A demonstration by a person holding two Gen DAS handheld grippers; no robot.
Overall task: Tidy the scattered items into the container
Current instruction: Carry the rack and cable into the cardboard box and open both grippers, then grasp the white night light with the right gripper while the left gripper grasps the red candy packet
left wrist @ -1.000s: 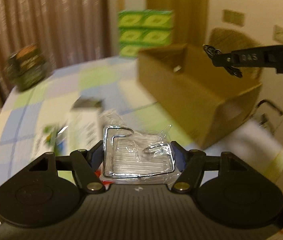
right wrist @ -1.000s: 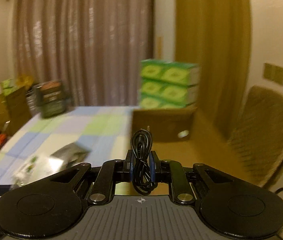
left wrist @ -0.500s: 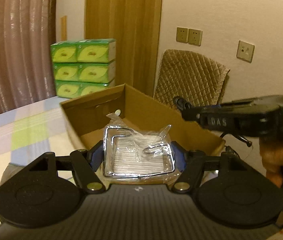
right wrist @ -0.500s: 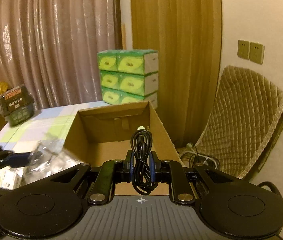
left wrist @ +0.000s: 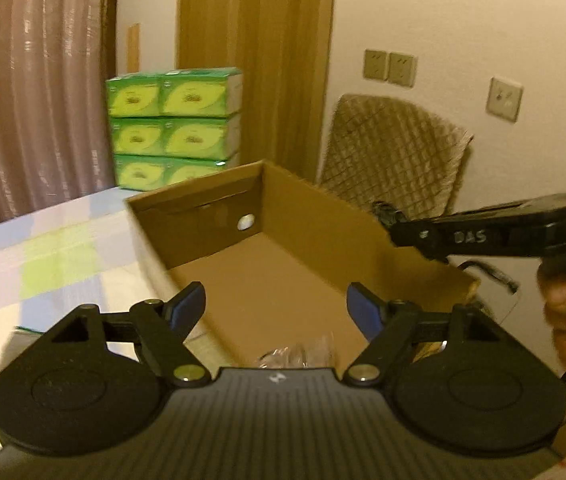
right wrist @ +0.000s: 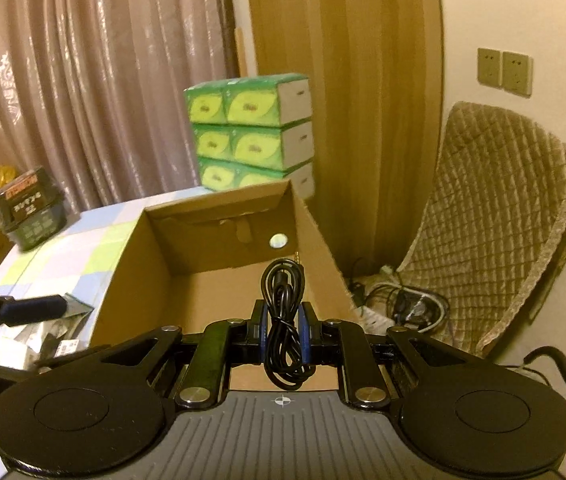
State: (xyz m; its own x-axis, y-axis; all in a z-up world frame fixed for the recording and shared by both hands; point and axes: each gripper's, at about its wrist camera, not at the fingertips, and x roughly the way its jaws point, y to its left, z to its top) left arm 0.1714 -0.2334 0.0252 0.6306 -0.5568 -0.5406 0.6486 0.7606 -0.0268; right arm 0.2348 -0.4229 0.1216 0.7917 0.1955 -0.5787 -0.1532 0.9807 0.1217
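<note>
Brown corrugated cardboard forms the open box (left wrist: 323,236), over which both tools are held. From the left wrist view, the left gripper (left wrist: 275,306) is seen with its jaws opening and nothing between them; a crinkled clear plastic packet (left wrist: 299,354), probably on the box floor, is glimpsed just below them. That packet is hidden from the right wrist view, where the right gripper (right wrist: 282,332) is seen pinched tight on a coiled black audio cable (right wrist: 283,320) above the box interior. Only there is a dark snack tub (right wrist: 29,210) shown on the checked tablecloth (right wrist: 83,248). Stacked green tissue boxes (right wrist: 251,136), curtains and a quilted chair (right wrist: 495,216) are seen beyond.
</note>
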